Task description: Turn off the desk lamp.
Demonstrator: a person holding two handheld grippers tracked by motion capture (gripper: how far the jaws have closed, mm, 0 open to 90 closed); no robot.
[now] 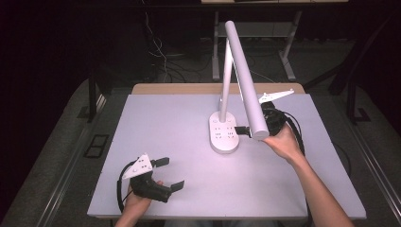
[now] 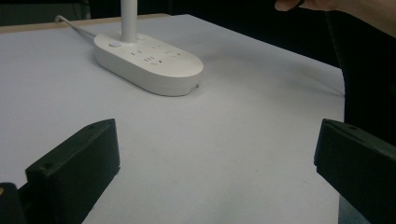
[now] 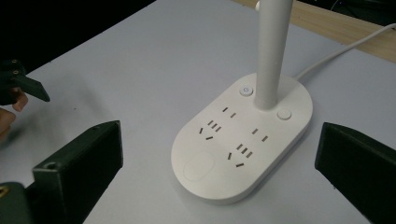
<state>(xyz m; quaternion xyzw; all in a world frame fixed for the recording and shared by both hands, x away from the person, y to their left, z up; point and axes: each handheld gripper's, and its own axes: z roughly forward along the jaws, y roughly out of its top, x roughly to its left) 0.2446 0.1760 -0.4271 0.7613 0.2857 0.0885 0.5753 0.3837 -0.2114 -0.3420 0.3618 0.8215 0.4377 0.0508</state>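
A white desk lamp stands at the table's middle back, on an oval base [image 1: 223, 135] with several sockets and two round buttons [image 3: 246, 90]. Its long tube head [image 1: 243, 71] slants forward over the base's right side. My right gripper [image 3: 219, 142] is open just right of the base, with both jaws facing it and touching nothing. In the high view one of its jaws pokes out from under the lamp head; the other is hidden. My left gripper [image 1: 171, 173] is open and empty near the front left edge, well apart from the base [image 2: 149, 60].
A pale mat [image 1: 165, 123] covers the table, with a wooden strip [image 1: 179, 88] at the back. The lamp's white cord [image 3: 345, 51] runs off behind the base. Beyond the table are dark floor, cables and another table's legs [image 1: 288, 56].
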